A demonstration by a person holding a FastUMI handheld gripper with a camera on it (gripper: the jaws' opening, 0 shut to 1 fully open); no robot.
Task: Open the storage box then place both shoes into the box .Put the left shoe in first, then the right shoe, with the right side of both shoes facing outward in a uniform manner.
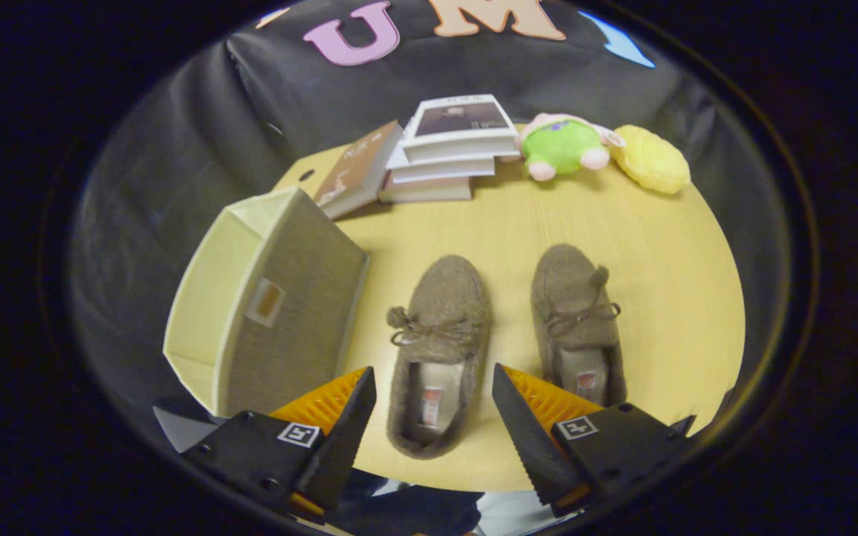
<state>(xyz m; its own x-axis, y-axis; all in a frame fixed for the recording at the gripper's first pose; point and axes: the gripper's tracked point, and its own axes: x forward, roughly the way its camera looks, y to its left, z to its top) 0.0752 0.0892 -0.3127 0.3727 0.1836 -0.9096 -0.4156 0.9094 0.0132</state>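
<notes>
Round yellow table [660, 246], with everything on it. Largest on it: storage box [265, 298], standing to the left of the fingers and a little beyond them, its open side turned left and upward so the pale inside showed, no lid seen over it; judged already open. One grey woven wall with a small label pocket faced the shoes.

Next in size, the stack of books [447, 152] at the far edge, one book leaning against it on the left. Beside it, a green and pink plush toy [564, 147], then a yellow plush toy [651, 158], touching or nearly so. None of these in the way.

Then the two brown slippers, side by side, toes pointing away, heels toward the camera, apart from one another. Left shoe [440, 350] lay between the fingers, heel opening level with the tips, long axis running straight ahead along the fingers. Right shoe [576, 324] lay just beyond the right finger, partly hidden behind it, parallel to the first.

Smallest: gripper [433, 387], spread wide, gripping nothing, one finger on each side of the left shoe, whether touching it could not be told; height above table also unclear.

Judged: left shoe squarely lined up for a grasp across its width; box then a short swing to the left.
</notes>
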